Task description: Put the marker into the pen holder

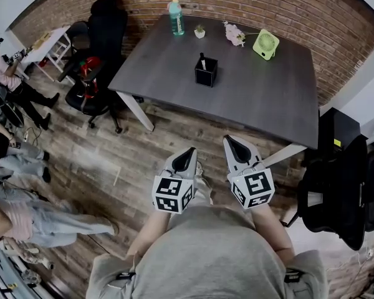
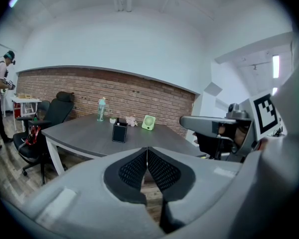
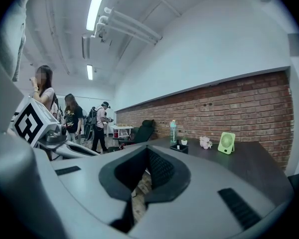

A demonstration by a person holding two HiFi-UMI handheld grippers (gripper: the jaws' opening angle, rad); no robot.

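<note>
A black square pen holder [image 1: 206,72] stands near the middle of the dark grey table [image 1: 262,98]. A thin dark marker [image 1: 202,60] sticks up out of it. Both grippers hang close to my body over the wooden floor, well short of the table's near edge. My left gripper [image 1: 190,152] is shut with nothing between its pads. My right gripper [image 1: 230,141] is shut too and holds nothing. The left gripper view has the pen holder [image 2: 119,132] far beyond the shut left gripper [image 2: 147,151]. The right gripper view shows the holder [image 3: 179,147] small, past the shut right gripper [image 3: 148,152].
A teal water bottle [image 1: 176,17], a small plant pot [image 1: 200,32], a pink flower piece [image 1: 235,33] and a green desk fan [image 1: 266,44] line the table's far side. Black office chairs stand at the left [image 1: 100,55] and right [image 1: 343,179]. Several people stand at the left.
</note>
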